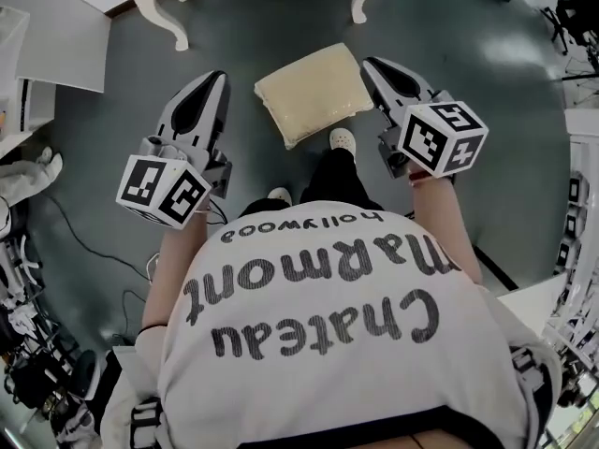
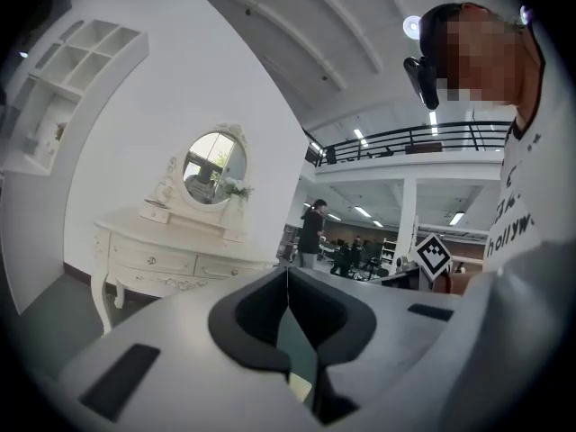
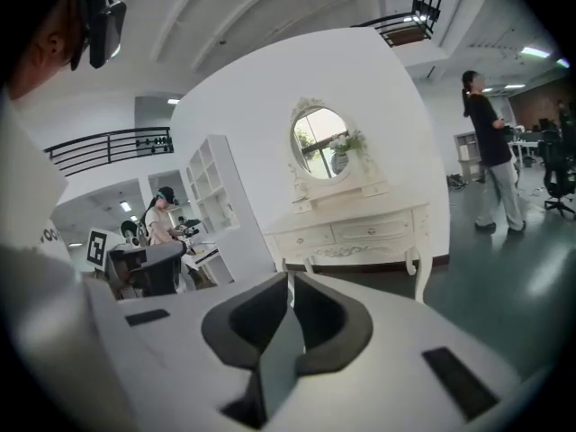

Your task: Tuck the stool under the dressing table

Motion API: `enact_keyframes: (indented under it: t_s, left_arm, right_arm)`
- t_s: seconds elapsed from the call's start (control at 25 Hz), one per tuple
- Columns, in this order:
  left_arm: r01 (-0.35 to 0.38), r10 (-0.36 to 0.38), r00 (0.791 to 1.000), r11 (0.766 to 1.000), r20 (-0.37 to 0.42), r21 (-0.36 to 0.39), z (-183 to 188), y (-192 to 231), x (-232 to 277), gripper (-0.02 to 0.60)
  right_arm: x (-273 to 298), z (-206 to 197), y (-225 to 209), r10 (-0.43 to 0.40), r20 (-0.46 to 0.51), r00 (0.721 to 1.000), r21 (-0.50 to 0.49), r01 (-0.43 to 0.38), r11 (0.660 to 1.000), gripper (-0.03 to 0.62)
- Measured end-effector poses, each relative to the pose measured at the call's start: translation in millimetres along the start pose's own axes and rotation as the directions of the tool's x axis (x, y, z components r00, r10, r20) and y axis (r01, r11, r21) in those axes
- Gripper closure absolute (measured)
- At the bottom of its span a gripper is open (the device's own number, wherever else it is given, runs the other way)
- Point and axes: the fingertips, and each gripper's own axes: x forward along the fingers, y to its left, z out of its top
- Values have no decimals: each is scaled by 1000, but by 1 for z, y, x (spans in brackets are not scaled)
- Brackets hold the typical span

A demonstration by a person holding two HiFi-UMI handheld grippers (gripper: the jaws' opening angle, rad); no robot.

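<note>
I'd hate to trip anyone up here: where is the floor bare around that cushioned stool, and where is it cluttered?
Bare floor lies between the stool and the dressing table legs, and a wide patch runs from the right tongs to the white furniture at the right edge. Lower left is crowded with cables.

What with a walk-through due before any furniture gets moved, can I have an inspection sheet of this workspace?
Surface: dark grey, slightly glossy floor.
Job's things: stool with a cream cushion stands in front of the dressing table, not yet tucked under it.
Clutter: dark gear heaped at the head view's lower left.
Grippers: left gripper and right gripper are both shut and empty, one on each side of the stool.
Cables: one thin cable trails over the floor at the left.
Surroundings: white shelf unit beside the table; a standing person beyond it.
</note>
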Motion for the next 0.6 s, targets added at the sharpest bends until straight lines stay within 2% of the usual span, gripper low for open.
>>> enact_keyframes:
  t_s: [0.16,0.32,0.44,0.6]
  left_arm:
    - [-114,114,993,993,19,-27,5,25,38,557]
    - [-210,216,974,974,64,-85,8,44,83,557]
    - [-279,291,954,950,67,-141,-3,54,106,557]
    - [-380,389,921,905,7,-188,-46,66,111,557]
  right_arm:
    - [47,28,-31,99,-65,993,-68,-104,992,557]
    - [82,54,-79,170,-145,975,-114,-187,976,557]
    - [112,60,-121,189,-203,961,-113,-215,970,557]
    - [149,42,-154,238,-258,936,-91,-269,959,557]
